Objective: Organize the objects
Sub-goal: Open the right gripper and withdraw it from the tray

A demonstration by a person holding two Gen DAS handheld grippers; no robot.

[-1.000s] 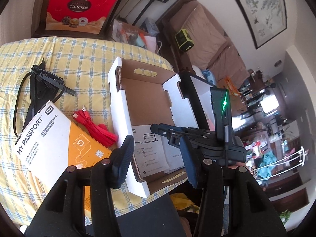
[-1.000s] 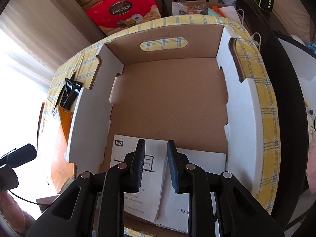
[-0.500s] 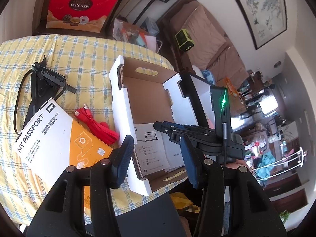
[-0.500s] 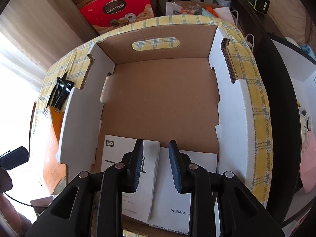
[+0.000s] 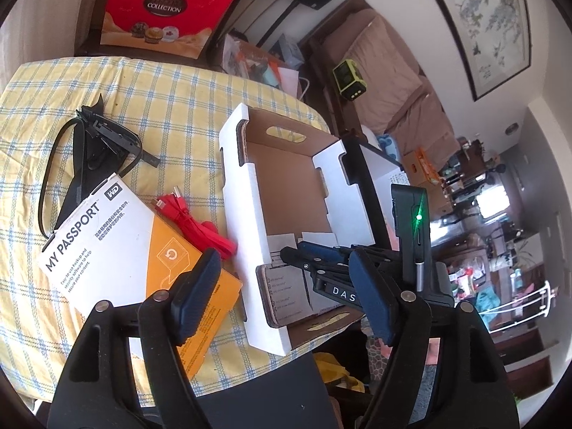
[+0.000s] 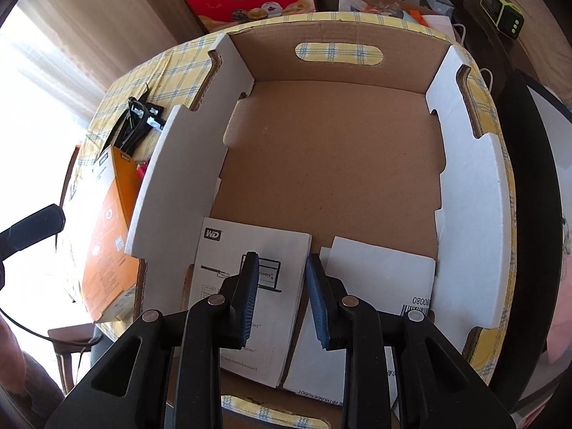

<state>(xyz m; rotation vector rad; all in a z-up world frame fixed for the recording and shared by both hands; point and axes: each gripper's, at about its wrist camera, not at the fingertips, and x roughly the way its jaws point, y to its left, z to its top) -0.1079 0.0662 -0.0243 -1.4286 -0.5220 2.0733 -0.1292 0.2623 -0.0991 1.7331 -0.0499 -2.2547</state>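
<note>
An open cardboard box stands on the yellow checked table. Inside, at its near end, lie a WD booklet and a white leaflet. My right gripper is open and empty, held over the two papers; it also shows in the left wrist view. My left gripper is open and empty, above the box's near left wall. Left of the box lie a white-and-orange My Passport box, a red cable and a black cable with a case.
The table's near edge runs just below the box, with a dark chair under it. A red gift box stands beyond the table's far side. A sofa and a yellow-green device are at the back right.
My right gripper has pulled back and up a little over the papers and its jaws have opened wider. My left gripper has risen slightly; the table's objects have not moved.
</note>
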